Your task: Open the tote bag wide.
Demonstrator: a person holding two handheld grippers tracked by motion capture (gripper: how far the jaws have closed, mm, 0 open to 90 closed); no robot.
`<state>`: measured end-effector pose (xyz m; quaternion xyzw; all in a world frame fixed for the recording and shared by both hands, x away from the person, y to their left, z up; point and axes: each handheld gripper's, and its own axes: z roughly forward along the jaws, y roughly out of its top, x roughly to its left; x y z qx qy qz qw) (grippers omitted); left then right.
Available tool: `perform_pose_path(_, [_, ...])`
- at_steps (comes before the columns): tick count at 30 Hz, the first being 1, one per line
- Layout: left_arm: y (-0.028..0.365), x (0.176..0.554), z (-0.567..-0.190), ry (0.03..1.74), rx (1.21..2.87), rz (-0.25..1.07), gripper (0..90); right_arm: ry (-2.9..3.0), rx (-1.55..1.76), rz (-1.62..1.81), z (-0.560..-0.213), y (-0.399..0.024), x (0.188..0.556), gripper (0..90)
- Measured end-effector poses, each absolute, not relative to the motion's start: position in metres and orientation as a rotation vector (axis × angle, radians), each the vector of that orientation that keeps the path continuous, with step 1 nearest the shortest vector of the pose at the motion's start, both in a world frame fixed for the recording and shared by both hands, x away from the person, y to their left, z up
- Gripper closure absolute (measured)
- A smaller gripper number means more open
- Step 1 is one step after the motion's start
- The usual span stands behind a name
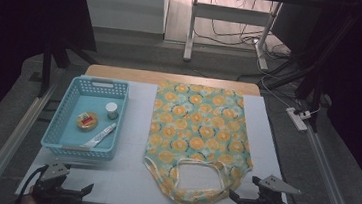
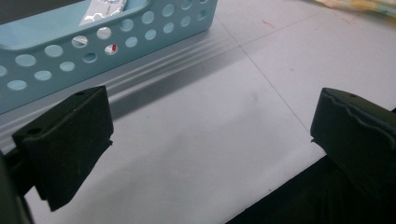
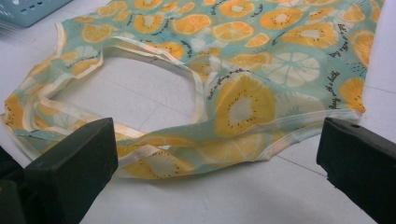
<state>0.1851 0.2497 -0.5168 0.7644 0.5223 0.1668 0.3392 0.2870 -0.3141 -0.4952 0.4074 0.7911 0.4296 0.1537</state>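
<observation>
Left claw: my left gripper (image 1: 62, 191) sits at the near left corner of the table, jaws spread wide, nothing between them but bare white tabletop.
Right claw: my right gripper (image 1: 254, 202) sits at the near right edge, jaws spread just as wide, pinching nothing.
Bag: the fruit-print cloth bag (image 1: 198, 134) lies flat across the middle-right of the table (image 1: 121, 176), handles toward me; in my right gripper view its handle loops and lower hem (image 3: 201, 140) lie just ahead of my open jaws, apart from both pads.
Handles: two pale-edged loops (image 1: 201, 184), rumpled and overlapping, ringing a patch of bare table.
Basket: a light blue perforated basket (image 1: 58, 130) stands left of the bag, well apart from it; its near wall (image 2: 93, 46) rises just beyond my left jaws, not touching them.
Basket contents: a small white-capped jar (image 1: 111, 110), a round flat packet with a red mark (image 1: 87, 121), and a long silvery sachet (image 1: 99, 137) leaning toward the near wall.
In the way: between my right claw and the bag, nothing; between my left claw and the basket's contents, the basket wall.
Surroundings: a power strip (image 1: 298, 118) and cables lie on the floor to the right, a desk frame (image 1: 191, 27) beyond the table's far edge.
</observation>
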Motion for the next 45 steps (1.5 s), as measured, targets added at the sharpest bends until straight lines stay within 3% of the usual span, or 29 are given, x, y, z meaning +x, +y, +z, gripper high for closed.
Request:
perform_pose_path(24, [0.249,0.186,-0.517,1.343,2.003,0.414,0.0,2.314,1.134,1.241,-0.495,-0.313,0.288,0.0])
perform_pose_path(45, [0.249,0.187,-0.517,1.349,2.003,0.400,0.0,2.504,0.935,1.259,-0.489,-0.266,0.285,0.0])
